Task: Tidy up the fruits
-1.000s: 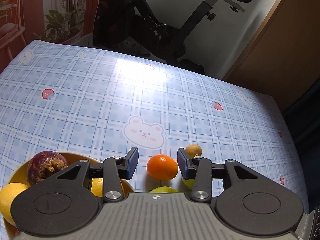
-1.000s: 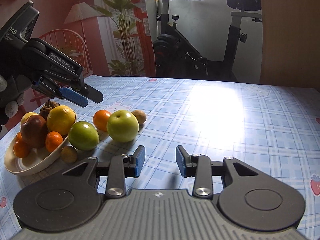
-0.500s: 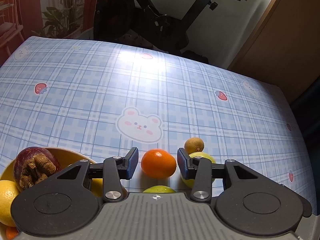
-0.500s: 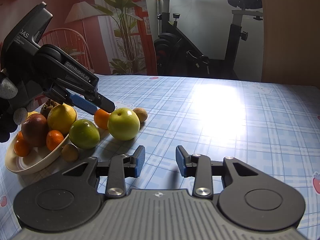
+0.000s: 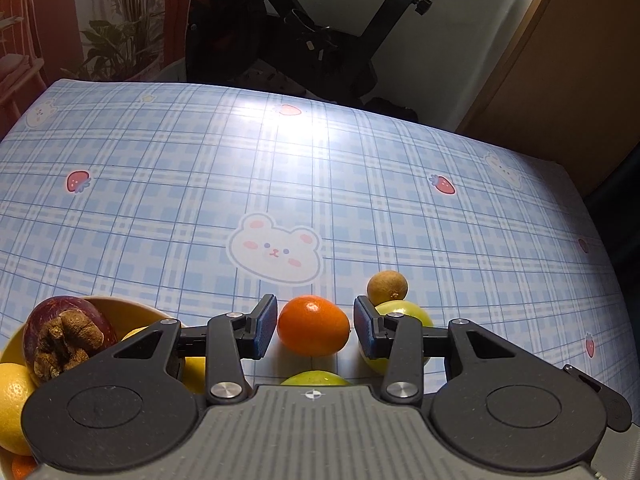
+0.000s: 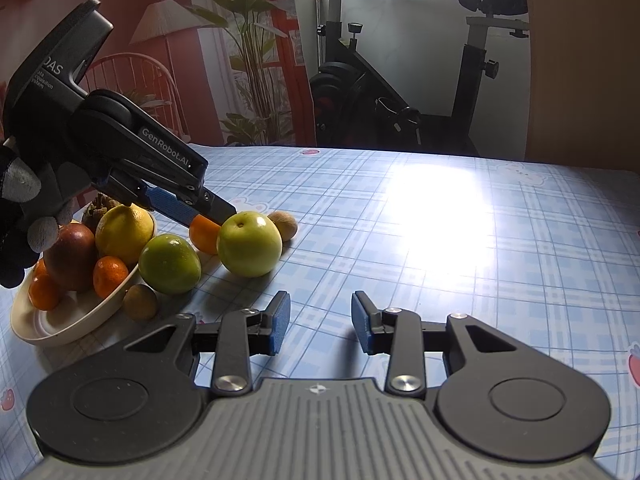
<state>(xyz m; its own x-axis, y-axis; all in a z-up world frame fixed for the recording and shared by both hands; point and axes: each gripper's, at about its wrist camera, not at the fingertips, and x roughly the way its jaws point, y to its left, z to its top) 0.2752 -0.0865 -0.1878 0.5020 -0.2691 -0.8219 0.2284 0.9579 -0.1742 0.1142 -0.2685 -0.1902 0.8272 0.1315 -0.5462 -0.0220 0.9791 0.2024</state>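
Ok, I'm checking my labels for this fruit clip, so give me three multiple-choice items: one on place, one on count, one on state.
1. Where is the orange nearest the left tool?
A in the bowl
B on the tablecloth, between its fingers
C on a chair
2. How many green apples show?
A one
B two
C four
3. The right tool is:
A shut on a lemon
B shut on an apple
C open, empty

B, it sits on cloth; B, two are visible; C, nothing is between its pads.
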